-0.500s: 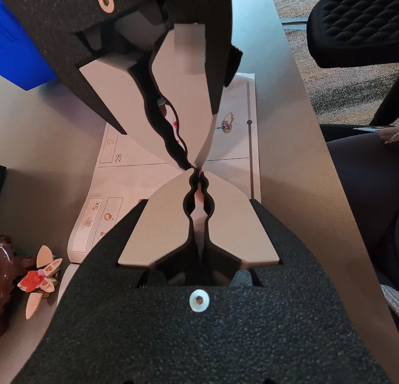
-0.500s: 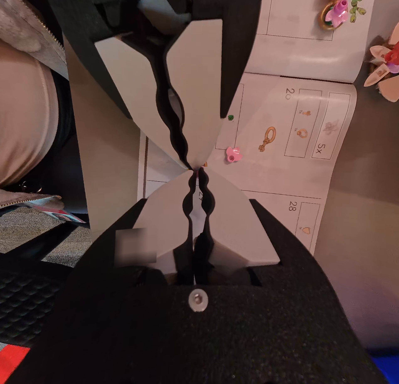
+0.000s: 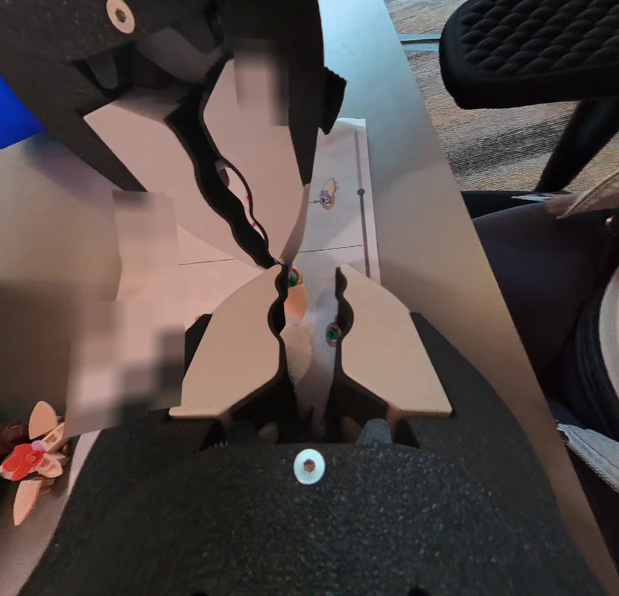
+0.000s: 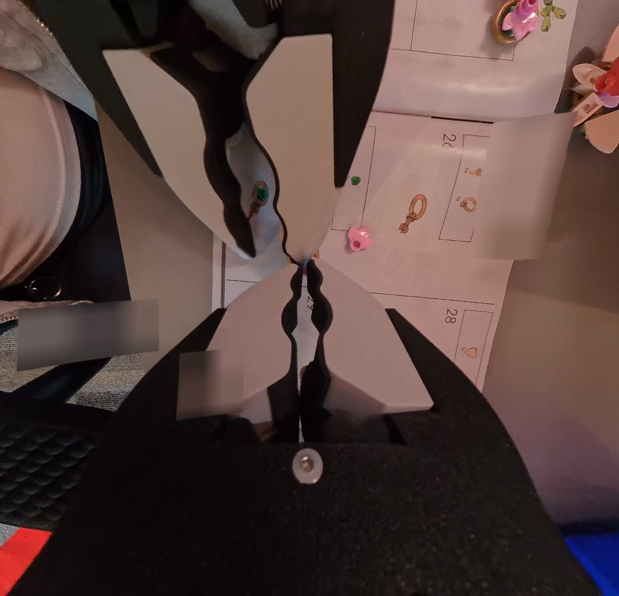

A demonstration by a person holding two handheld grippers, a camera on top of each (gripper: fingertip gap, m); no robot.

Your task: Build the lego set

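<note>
Left gripper (image 3: 310, 271) spread open; right gripper (image 4: 303, 265) pinches tiny gold-ringed pink-and-tan brick piece (image 3: 294, 290); weak pinch may drop it onto grey surface (image 3: 418, 211).

Two grippers (image 3: 310, 271) (image 4: 303, 265), one paper booklet (image 4: 418, 278) and one loose pink flower piece (image 4: 359, 239) are being seen.

an open instruction booklet (image 4: 418, 271) is spread on the grey table (image 3: 418, 211). a loose pink flower piece (image 4: 360, 239) is seen on its page, a red-and-cream flower build (image 3: 31, 459) beside it, a black mesh chair (image 3: 536, 37) beyond the edge.
</note>
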